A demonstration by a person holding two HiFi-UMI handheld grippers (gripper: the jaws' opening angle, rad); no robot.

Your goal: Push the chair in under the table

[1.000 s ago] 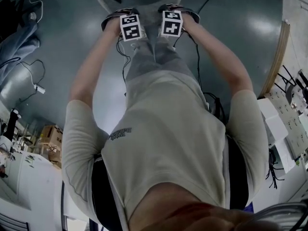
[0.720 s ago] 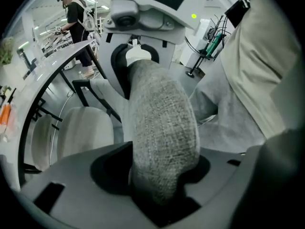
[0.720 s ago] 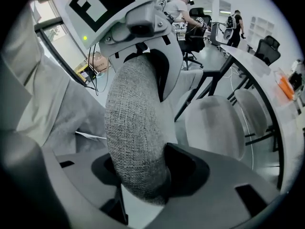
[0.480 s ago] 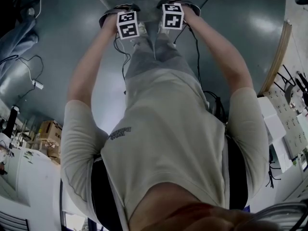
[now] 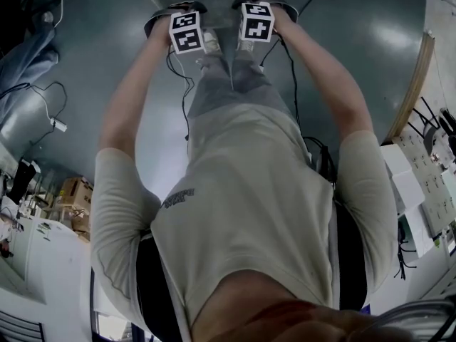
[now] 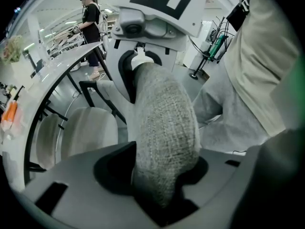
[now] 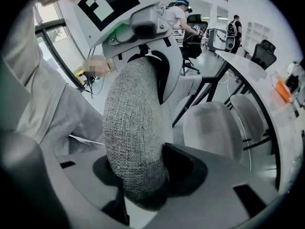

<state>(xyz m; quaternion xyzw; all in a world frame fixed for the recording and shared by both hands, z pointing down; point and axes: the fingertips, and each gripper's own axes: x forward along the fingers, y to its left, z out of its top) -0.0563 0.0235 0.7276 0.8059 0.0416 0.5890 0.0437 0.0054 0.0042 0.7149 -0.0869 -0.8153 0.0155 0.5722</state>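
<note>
L gripper (image 6: 164, 175) & R gripper (image 7: 138, 175) jaws closing on grey woven-fabric chair back (image 6: 162, 109), 12 o'clock; soft padding may slip, skewing push.

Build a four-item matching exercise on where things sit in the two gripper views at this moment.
1. grey woven fabric chair back
2. long white tabletop
3. small orange object
4. pale padded neighbouring chair

A. lying on the tabletop
B. drawn up beside the table's edge
C. between a gripper's tongs
D. resting on slanted black legs

Pairs: 1-C, 2-D, 3-A, 4-B.
The left gripper and right gripper tongs are closing on that chair back.
</note>
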